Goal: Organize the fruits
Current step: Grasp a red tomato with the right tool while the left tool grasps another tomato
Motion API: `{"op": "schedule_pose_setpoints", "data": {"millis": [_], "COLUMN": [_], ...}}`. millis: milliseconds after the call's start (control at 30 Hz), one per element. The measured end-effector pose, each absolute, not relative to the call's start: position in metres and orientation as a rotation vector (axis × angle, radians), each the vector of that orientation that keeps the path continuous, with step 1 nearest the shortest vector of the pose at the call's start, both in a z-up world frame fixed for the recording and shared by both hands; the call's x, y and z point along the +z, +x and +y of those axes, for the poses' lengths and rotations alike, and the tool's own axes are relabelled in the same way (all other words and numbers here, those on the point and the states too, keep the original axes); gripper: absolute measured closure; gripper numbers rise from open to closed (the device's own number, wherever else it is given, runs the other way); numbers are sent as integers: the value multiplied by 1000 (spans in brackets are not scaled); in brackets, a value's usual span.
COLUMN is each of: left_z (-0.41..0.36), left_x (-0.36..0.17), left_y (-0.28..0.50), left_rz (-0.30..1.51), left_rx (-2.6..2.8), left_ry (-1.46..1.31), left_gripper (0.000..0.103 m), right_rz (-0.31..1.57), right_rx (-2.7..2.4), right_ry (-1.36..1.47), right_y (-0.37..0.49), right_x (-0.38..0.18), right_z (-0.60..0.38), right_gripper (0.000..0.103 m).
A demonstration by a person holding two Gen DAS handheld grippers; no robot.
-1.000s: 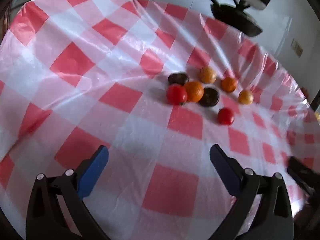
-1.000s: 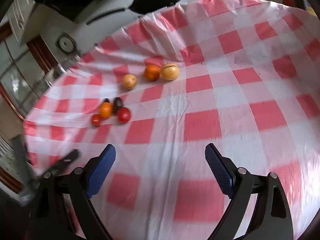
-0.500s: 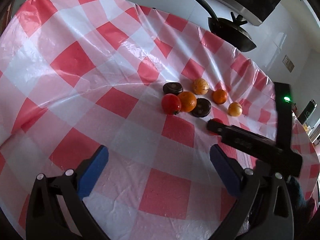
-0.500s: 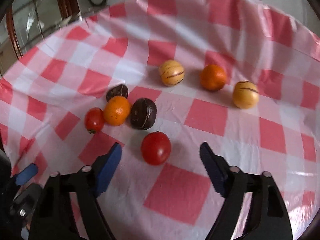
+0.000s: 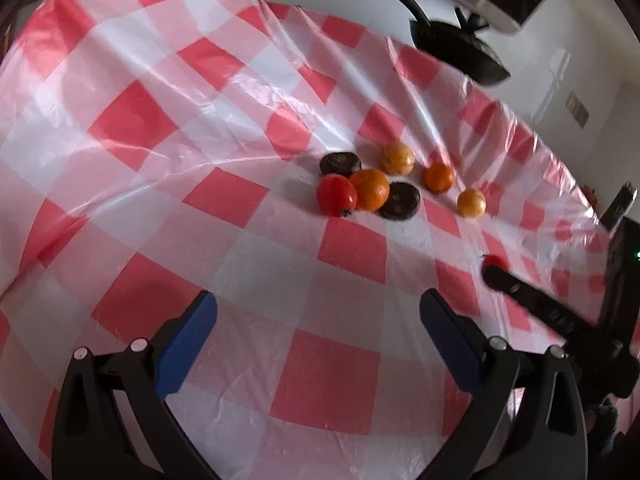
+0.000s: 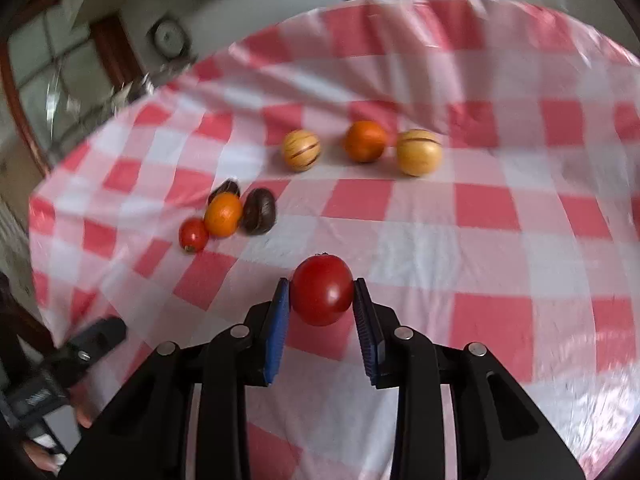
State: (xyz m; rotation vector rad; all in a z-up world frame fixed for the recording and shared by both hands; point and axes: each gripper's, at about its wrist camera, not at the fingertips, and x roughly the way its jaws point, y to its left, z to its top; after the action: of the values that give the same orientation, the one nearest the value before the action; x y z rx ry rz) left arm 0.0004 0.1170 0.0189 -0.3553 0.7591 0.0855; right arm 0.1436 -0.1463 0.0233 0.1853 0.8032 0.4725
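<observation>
Left wrist view is showing our left gripper (image 5: 316, 312) hanging over the checked tablecloth (image 5: 132, 128) with its blue pads wide apart and nothing between them, just as it was a second ago. What is changing is off to the right: the loose red tomato (image 5: 495, 261) that was lying alone near the cluster half a second back is now sitting at the tip of our right gripper (image 5: 490, 270), away from its old spot, though we are only seeing a sliver of it there and cannot judge the contact from this side. Right wrist view is settling that: our right gripper (image 6: 322, 294) is now clamped on the tomato (image 6: 322, 295), a pad touching each flank, where half a second ago the pads were standing open around it. We are reading this as the pick being made and the carry toward the other tomato (image 6: 193, 235) being what is left, that one lying beside the orange (image 6: 223, 215) and the dark fruit (image 6: 259, 211). The held tomato is nearly round, its long axis running up and away from the camera, its stem nub pointing at the top, slightly forward.
</observation>
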Motion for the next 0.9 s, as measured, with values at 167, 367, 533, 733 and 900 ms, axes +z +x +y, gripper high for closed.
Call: {"op": "schedule_pose_setpoints", "data": {"millis": [167, 367, 533, 733, 900], "left_z": [96, 94, 101, 95, 88], "left_x": [23, 11, 9, 26, 25], "left_y": [49, 111, 116, 55, -17], "left_rz": [832, 933, 914, 785, 735], "left_rx": [120, 96, 64, 55, 40], "left_ry": [-144, -9, -15, -128, -279], "left_gripper": [3, 43, 71, 71, 71], "right_rz": [821, 822, 820, 811, 810], "right_rx": [477, 512, 524, 529, 529], "right_ry": [306, 332, 337, 341, 340], "right_y": [150, 151, 152, 151, 151], "right_x": [16, 15, 14, 15, 16], "right_z": [-165, -165, -165, -166, -165], "right_gripper": [71, 71, 71, 71, 71]}}
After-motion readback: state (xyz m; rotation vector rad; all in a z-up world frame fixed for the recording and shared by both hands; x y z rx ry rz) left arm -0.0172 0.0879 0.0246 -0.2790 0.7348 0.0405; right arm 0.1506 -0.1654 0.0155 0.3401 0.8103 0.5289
